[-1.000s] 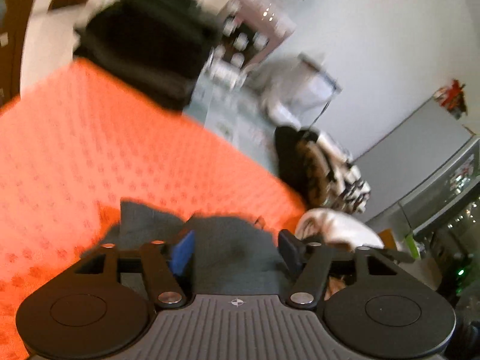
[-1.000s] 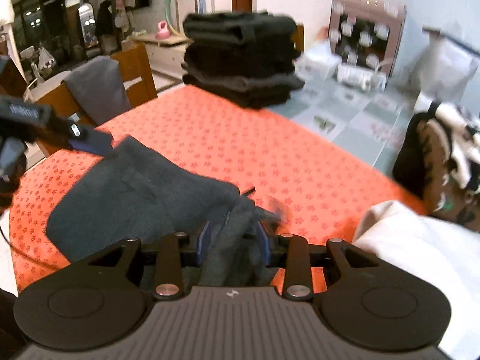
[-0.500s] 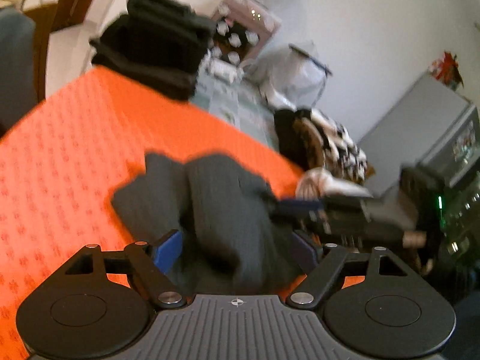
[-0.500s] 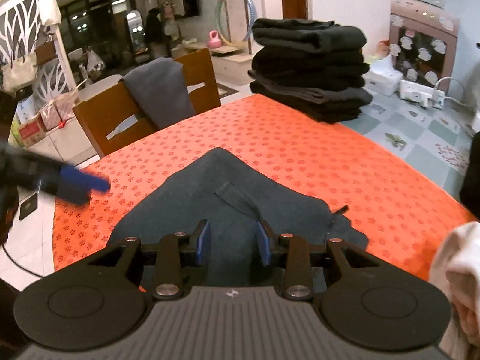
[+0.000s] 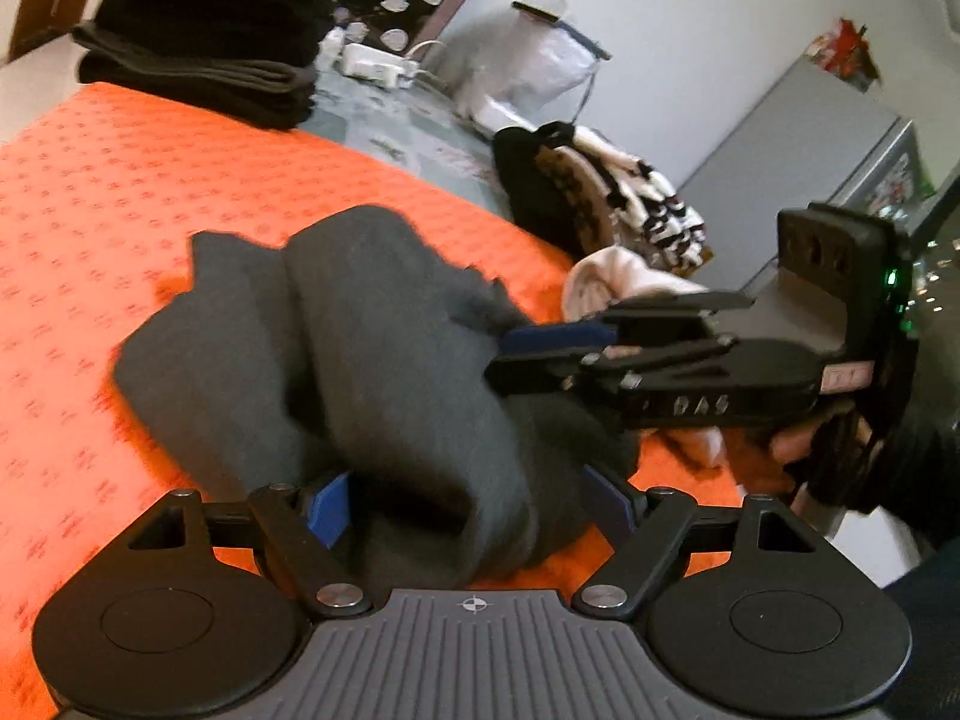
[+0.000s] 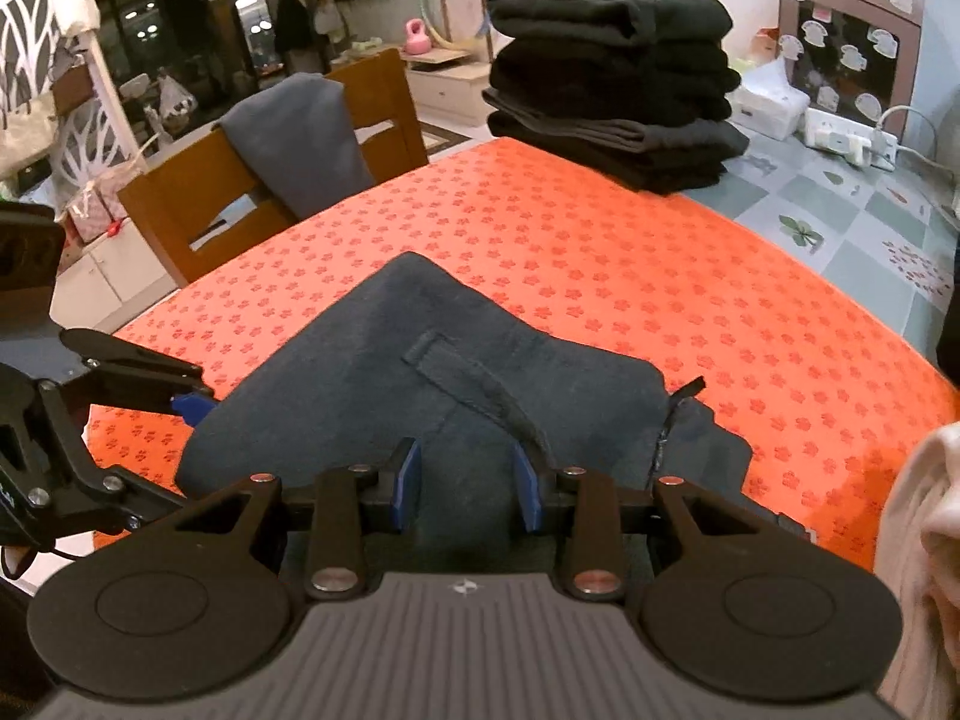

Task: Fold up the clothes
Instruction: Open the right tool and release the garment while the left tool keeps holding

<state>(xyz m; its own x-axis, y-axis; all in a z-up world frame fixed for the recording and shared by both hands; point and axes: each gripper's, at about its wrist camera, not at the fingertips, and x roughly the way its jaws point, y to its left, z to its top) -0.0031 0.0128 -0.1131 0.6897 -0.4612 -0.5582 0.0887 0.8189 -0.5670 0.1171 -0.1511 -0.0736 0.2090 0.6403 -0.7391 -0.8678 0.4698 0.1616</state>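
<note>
A dark grey garment (image 5: 372, 372) lies bunched on the orange patterned tablecloth (image 5: 90, 192); in the right wrist view it (image 6: 420, 372) spreads flat with a pocket flap on top. My left gripper (image 5: 468, 504) is open with the cloth's near fold between its wide-set fingers. My right gripper (image 6: 465, 486) is open just above the garment's near edge; it shows from the side in the left wrist view (image 5: 540, 354), at the garment's right edge. The left gripper shows at the garment's left edge in the right wrist view (image 6: 174, 390).
A stack of folded black clothes (image 6: 612, 78) stands at the table's far edge. A wooden chair (image 6: 270, 180) with a grey garment draped on it stands at the far left. A white cloth (image 6: 924, 540) lies at the right edge. A patterned clothes pile (image 5: 600, 192) sits beyond the table.
The left gripper has moved in over the garment, which now lies between its fingers. The right gripper has drawn back and lowered; the garment has spread flatter on the table.
</note>
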